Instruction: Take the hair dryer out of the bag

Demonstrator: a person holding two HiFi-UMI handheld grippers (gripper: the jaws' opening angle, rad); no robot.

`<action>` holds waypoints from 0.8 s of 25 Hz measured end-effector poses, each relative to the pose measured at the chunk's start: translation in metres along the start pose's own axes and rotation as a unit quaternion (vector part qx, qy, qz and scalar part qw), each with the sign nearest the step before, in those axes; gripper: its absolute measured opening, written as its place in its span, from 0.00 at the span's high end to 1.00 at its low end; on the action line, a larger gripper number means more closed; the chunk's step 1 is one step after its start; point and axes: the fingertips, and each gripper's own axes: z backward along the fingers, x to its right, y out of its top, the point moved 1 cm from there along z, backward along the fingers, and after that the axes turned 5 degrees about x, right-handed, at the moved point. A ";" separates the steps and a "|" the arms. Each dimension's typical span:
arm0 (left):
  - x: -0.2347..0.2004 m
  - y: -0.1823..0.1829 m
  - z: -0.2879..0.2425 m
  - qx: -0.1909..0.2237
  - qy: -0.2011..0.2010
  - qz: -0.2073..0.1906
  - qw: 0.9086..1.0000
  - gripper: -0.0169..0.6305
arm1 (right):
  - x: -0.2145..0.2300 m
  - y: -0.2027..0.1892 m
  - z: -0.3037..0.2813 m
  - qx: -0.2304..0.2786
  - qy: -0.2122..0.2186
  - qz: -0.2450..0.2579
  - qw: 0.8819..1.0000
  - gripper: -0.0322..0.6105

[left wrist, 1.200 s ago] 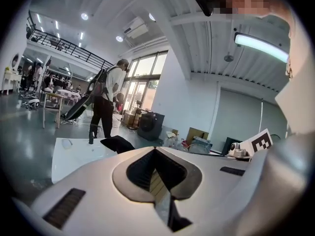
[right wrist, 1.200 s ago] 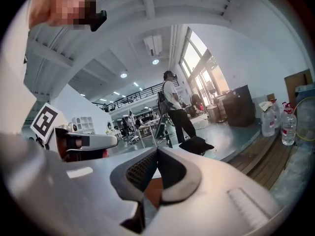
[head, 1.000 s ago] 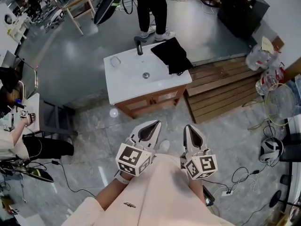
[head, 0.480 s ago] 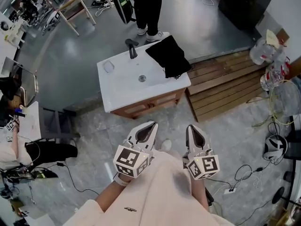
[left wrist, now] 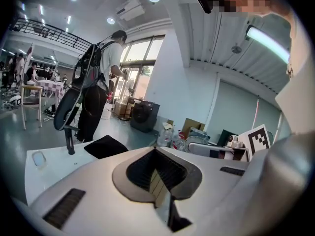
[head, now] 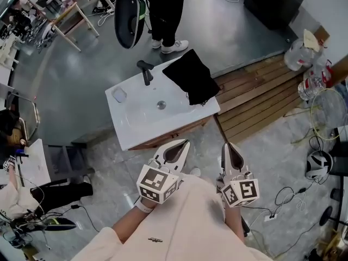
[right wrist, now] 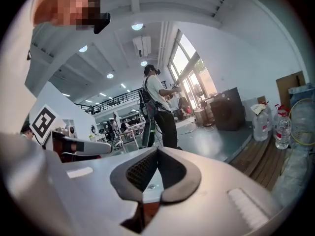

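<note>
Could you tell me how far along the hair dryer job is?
Nothing looks done: the black bag lies on the white counter. Nothing in hand: left gripper and right gripper are shut, empty, short of it. Left: reaching the bag and emptying it.

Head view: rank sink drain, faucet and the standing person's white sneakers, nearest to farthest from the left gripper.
1. Sink drain, middle of the white sink, ahead of the left gripper.
2. Faucet, at its far edge.
3. White sneakers, on the floor beyond it.
</note>
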 end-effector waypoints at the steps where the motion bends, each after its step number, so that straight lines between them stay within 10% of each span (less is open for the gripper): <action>1: -0.008 0.005 -0.004 0.001 -0.005 -0.002 1.000 0.96 | -0.002 0.004 -0.010 0.005 -0.002 0.003 1.000 0.93; 20: -0.082 0.039 -0.059 -0.020 -0.055 -0.024 0.998 0.96 | -0.012 0.012 -0.104 0.019 -0.020 0.020 0.999 0.93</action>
